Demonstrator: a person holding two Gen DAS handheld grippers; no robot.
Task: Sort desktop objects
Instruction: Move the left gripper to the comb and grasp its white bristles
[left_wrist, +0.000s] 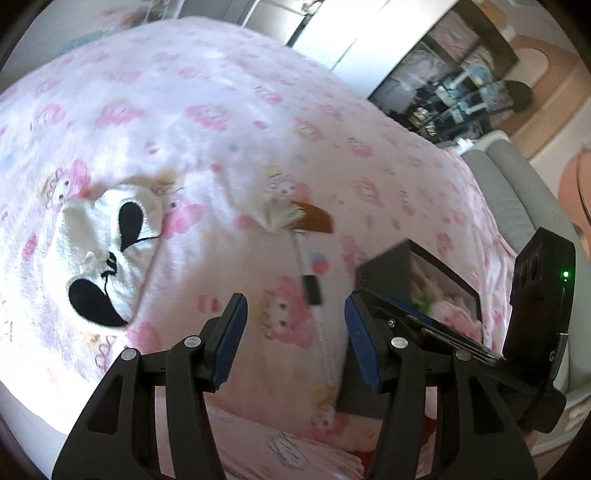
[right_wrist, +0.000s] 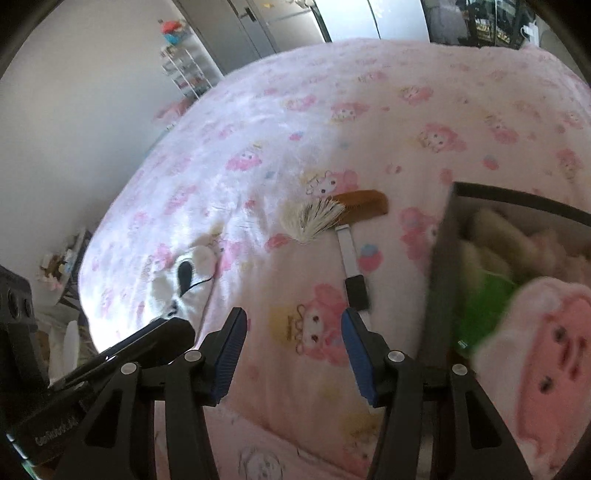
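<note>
Pink blanket with cartoon print, spread over the whole surface, lit brightly along its left side; behind it pale cabinet doors and a white wire rack against a plain wall. On the right of the blanket, a dark-walled box, open at the top, holding a pink plush and something green beside it, both blurred. Well apart on the left, a white plush with black patches, lying flat on the blanket. Between plush and box, a brush with a fan of pale bristles, its white handle running toward the cameras and ending in a dark tip. Just behind the bristles, touching or overlapping them, a brown comb. Left gripper above the blanket, jaws spread, blue pads apart, nothing between them, the brush handle showing in the gap beyond. Right gripper close alongside, jaws likewise spread and empty, just left of the box wall, its right finger near the handle's dark tip.
</note>
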